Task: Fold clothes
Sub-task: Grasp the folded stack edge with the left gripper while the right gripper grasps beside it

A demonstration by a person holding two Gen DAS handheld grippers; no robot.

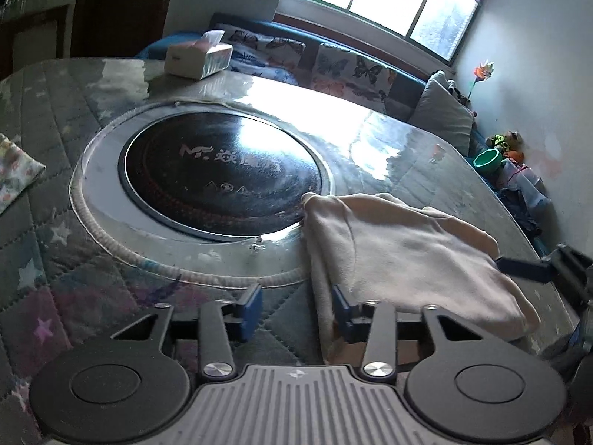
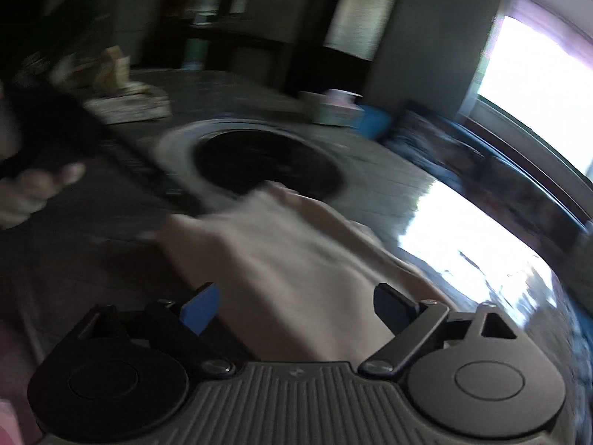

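Left gripper (image 1: 296, 311): jaws stood apart and empty, straddling the near-left edge of the cream garment (image 1: 400, 256); one pad lay over cloth, the other over the quilted desk (image 1: 44, 230) cover. Right gripper (image 2: 296, 315): jaws wide, empty, above the garment's near end; that view was blurred.

The garment lay partly folded on the desk, its far corner overlapping the round glass hob (image 1: 222, 178). Judged soft, light, limp fleece; it would sag, so corners or the doubled hem looked the best holds.

The desk rim ran close on the right. Open room lay leftward; the tissue box (image 1: 200, 59) sat well apart.
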